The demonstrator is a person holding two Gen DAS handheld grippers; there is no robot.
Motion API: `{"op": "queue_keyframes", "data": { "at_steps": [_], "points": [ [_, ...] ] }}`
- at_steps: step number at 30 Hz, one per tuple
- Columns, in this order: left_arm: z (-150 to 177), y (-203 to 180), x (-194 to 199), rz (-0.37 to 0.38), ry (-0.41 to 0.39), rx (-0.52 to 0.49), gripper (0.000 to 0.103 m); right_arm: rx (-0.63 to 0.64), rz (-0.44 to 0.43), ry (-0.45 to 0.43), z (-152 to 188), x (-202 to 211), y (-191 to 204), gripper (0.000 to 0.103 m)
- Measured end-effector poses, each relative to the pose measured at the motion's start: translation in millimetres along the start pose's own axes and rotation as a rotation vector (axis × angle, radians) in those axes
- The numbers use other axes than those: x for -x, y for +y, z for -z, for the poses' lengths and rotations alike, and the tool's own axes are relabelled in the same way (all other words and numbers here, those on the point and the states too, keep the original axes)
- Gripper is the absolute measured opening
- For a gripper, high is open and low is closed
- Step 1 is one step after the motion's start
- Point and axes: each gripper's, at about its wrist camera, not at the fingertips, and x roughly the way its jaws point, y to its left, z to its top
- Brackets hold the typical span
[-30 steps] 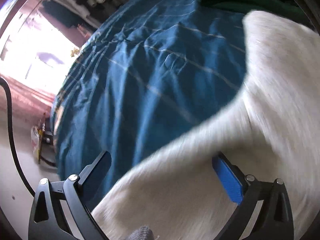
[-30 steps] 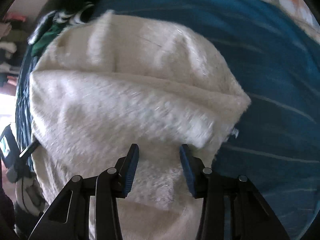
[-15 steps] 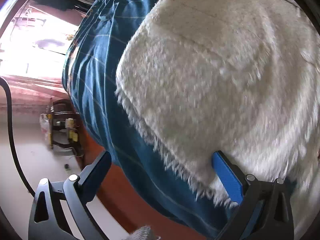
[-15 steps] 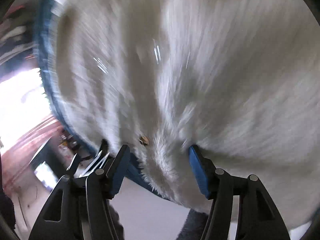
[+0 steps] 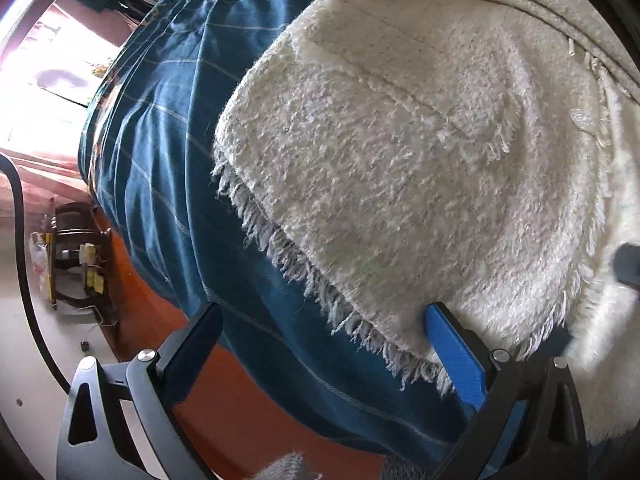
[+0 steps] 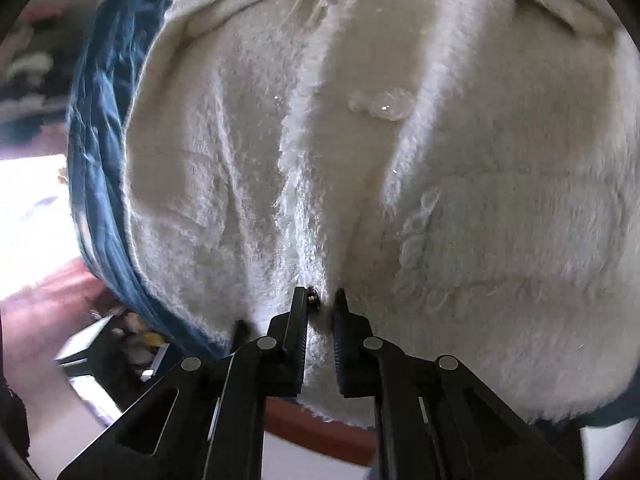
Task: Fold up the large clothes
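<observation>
My right tool (image 6: 323, 303) has closed since a half-second ago, now clamped on the fleece coat's (image 6: 460, 200) hem; left tool (image 5: 324, 340) gapes beside its fringe, over the bed (image 5: 168, 128).

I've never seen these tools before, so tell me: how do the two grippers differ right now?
The left gripper is wide open, holding nothing; the right gripper is shut on the white fleece garment. The left sits at the garment's fringed corner, the right at its middle hem. Both hover at the edge of the blue bedspread.
</observation>
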Motion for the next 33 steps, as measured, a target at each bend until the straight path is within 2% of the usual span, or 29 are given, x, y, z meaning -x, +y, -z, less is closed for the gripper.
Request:
{"op": "queue_keyframes", "data": {
  "at_steps": [3,5,7,8,12,15,17,18,20,21,22,26,29,31,33],
  "points": [
    [-3.1,7.3,8.7,-0.001,-0.021,0.006,0.103,0.038,0.049,0.095,-11.1,-36.5,-3.6,0.018],
    [-4.1,8.7,19.0,-0.016,-0.048,0.005,0.103,0.009,-0.042,0.133,-17.0,-34.2,-11.7,0.031],
    [-9.2,5.5,34.6,-0.031,-0.088,0.01,0.103,0.008,-0.111,0.128,-23.7,-15.1,-20.3,0.06],
    [-11.2,1.7,42.0,-0.032,-0.108,0.012,0.103,0.02,-0.129,0.1,-25.8,0.8,-24.6,0.064],
    [-26.5,-44.0,63.1,-0.05,-0.175,-0.009,0.103,0.039,-0.047,-0.067,-47.5,80.6,-66.7,0.066],
    [-34.3,-86.8,58.3,-0.101,-0.194,-0.034,0.103,-0.025,0.077,-0.182,-80.8,130.8,-127.1,0.066],
    [-40.5,-114.9,44.2,-0.147,-0.18,-0.049,0.103,-0.058,0.101,-0.216,-97.2,136.8,-154.9,0.066],
    [-43.2,-128.7,31.5,-0.172,-0.162,-0.051,0.103,-0.075,0.116,-0.204,-111.4,130.7,-177.6,0.066],
    [-42.9,-142.7,20.6,-0.226,-0.15,-0.045,0.103,-0.102,0.149,-0.112,-125.7,111.6,-217.0,0.055],
    [-42.0,-145.4,16.8,-0.24,-0.152,-0.036,0.103,-0.114,0.188,-0.023,-127.3,91.0,-237.8,0.052],
    [-41.2,-146.2,15.1,-0.25,-0.157,-0.023,0.103,-0.104,0.15,0.011,-127.9,82.2,-249.8,0.051],
    [-44.2,-148.4,13.5,-0.29,-0.173,-0.002,0.103,0.042,0.13,0.007,-132.1,96.7,-243.0,0.051],
    [-52.0,-157.1,10.4,-0.35,-0.152,0.046,0.103,0.095,0.098,-0.007,-137.6,114.4,-239.8,0.056],
    [-57.9,-163.8,12.1,-0.417,-0.135,0.027,0.103,0.131,0.106,-0.043,-141.8,129.6,-240.0,0.071],
    [-58.5,-174.0,18.5,-0.496,-0.13,0.005,0.103,0.165,0.162,-0.08,-148.9,144.7,-244.2,0.081]
  ]
}}
